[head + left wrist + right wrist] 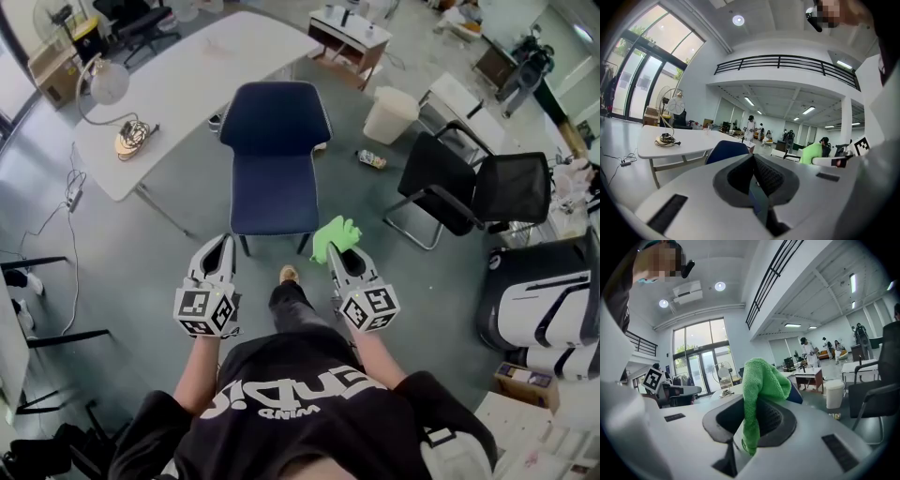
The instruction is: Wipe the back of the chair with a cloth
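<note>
Green cloth (762, 380) in right gripper (337, 251)

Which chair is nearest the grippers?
The navy blue upholstered chair, straight ahead of the left gripper and right gripper. The black chairs stand further off to the right.

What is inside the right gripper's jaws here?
A green cloth is clamped in the right gripper; its bunched top sticks out above the jaws and a tail hangs below. The cloth itself covers the spot where the jaws pinch it.
</note>
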Demonstrator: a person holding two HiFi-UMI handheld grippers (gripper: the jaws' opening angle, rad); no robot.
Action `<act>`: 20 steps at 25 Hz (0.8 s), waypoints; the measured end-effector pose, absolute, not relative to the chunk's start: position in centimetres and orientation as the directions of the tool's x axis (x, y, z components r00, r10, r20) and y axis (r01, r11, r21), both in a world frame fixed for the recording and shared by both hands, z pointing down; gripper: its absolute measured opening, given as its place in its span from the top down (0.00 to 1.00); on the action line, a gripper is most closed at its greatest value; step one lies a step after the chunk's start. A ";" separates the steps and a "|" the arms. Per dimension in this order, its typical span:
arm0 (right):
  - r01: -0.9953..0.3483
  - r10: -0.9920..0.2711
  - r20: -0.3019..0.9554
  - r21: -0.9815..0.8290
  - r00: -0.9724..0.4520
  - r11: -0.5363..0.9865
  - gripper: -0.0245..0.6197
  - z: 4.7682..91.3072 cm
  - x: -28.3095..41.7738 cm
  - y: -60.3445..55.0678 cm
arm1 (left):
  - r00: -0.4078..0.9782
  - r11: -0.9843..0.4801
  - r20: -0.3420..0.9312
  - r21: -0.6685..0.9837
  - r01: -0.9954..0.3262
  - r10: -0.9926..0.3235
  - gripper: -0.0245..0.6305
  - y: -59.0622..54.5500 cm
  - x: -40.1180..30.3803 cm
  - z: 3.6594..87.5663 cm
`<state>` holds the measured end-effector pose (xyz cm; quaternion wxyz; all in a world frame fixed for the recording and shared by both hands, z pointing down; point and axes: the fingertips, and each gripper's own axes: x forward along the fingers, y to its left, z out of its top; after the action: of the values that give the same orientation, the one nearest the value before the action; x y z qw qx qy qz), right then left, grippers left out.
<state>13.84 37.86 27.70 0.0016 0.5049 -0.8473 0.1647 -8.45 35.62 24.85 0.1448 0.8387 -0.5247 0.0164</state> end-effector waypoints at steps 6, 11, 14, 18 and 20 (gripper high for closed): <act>-0.851 -0.850 0.167 -0.276 -0.500 0.446 0.88 27.1 16.5 28.6 | 0.428 -0.389 0.174 0.217 -0.895 -0.887 0.97 26.7 -6.2 23.9; -0.846 -0.843 0.171 -0.278 -0.510 0.455 0.88 27.4 18.6 22.4 | 0.404 -0.365 0.180 0.213 -0.906 -0.897 0.97 20.9 -4.5 23.9; -0.842 -0.839 0.170 -0.279 -0.517 0.462 0.88 27.6 19.3 19.2 | 0.396 -0.357 0.182 0.215 -0.909 -0.900 0.97 18.0 -4.0 24.0; -0.837 -0.832 0.175 -0.282 -0.526 0.469 0.88 27.7 18.8 15.5 | 0.377 -0.336 0.183 0.220 -0.916 -0.908 0.97 14.9 -4.4 23.6; -0.836 -0.831 0.178 -0.283 -0.527 0.470 0.88 27.8 18.4 14.1 | 0.372 -0.331 0.186 0.218 -0.918 -0.909 0.97 13.8 -4.8 23.5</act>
<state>18.41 14.05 27.77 0.0077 0.4863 -0.8572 0.1694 -4.83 13.77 23.48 0.1442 0.8156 -0.5602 0.0152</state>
